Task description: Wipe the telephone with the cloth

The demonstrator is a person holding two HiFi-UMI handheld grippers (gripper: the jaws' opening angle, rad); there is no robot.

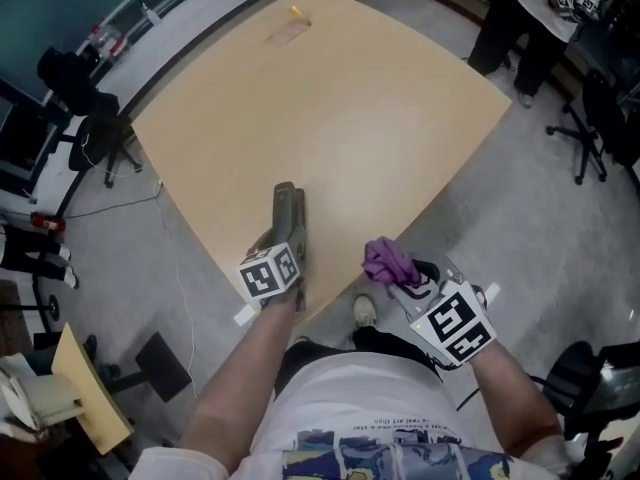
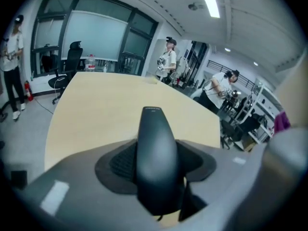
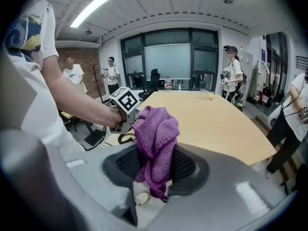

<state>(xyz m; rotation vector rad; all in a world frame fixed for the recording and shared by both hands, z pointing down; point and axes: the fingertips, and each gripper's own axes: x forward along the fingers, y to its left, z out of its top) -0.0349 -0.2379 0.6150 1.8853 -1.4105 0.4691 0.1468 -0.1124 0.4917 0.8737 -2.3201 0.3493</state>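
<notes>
At the near edge of the broad pale wooden surface (image 1: 330,108), the left tool (image 2: 156,163) is clamped partway closed on a dark grey telephone handset (image 2: 153,129) (pointing away across the wood). Just off that edge, the right tool (image 3: 155,166) pinches a bunched purple knitted cloth (image 3: 156,129).

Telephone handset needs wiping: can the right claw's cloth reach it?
Probably yes: the left claw holds the dark grey telephone handset, with nothing between it and the right claw's purple knitted cloth.
</notes>
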